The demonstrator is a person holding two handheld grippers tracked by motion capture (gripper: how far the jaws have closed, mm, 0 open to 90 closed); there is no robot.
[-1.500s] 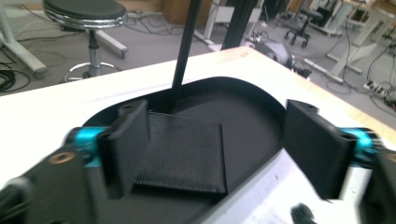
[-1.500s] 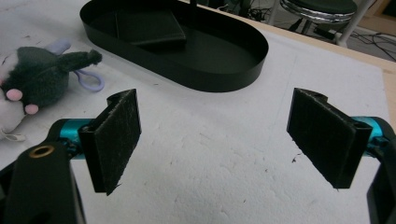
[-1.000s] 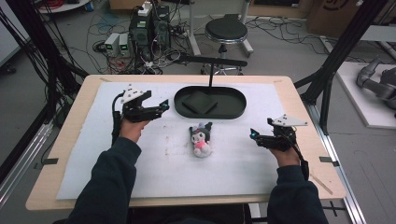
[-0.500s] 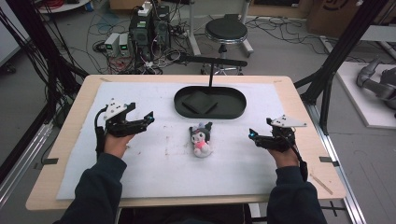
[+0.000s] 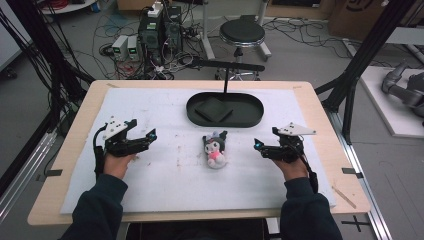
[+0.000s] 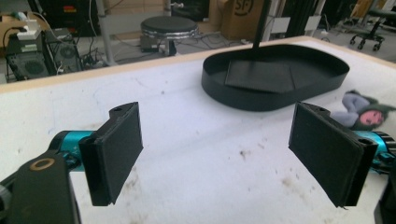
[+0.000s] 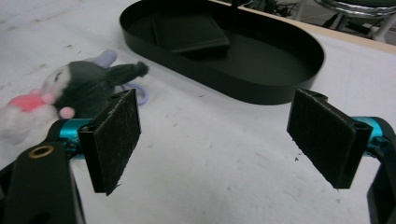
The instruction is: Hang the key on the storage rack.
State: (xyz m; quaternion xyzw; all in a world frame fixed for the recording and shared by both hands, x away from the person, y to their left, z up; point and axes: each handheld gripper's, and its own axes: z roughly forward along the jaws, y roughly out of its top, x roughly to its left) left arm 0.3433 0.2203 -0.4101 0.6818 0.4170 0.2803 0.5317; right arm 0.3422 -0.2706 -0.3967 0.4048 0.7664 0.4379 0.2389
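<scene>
Centre frame, a plush toy (image 5: pixel 215 150) lies on the desk (image 5: pixel 150 190) just below the black tray (image 5: pixel 255 117); both claws, left (image 5: pixel 142 137) and right (image 5: pixel 262 146), gape empty (best approached low, jaws astride its body).

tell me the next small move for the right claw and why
Probably ease the right claw left toward the small black, white and pink plush toy: its jaws are open and empty, and the toy lies loose on the white mat, outside the black oval tray.

Left gripper (image 5: pixel 142 136) and right gripper (image 5: pixel 263 146), jaws wide apart, low over the table.
</scene>
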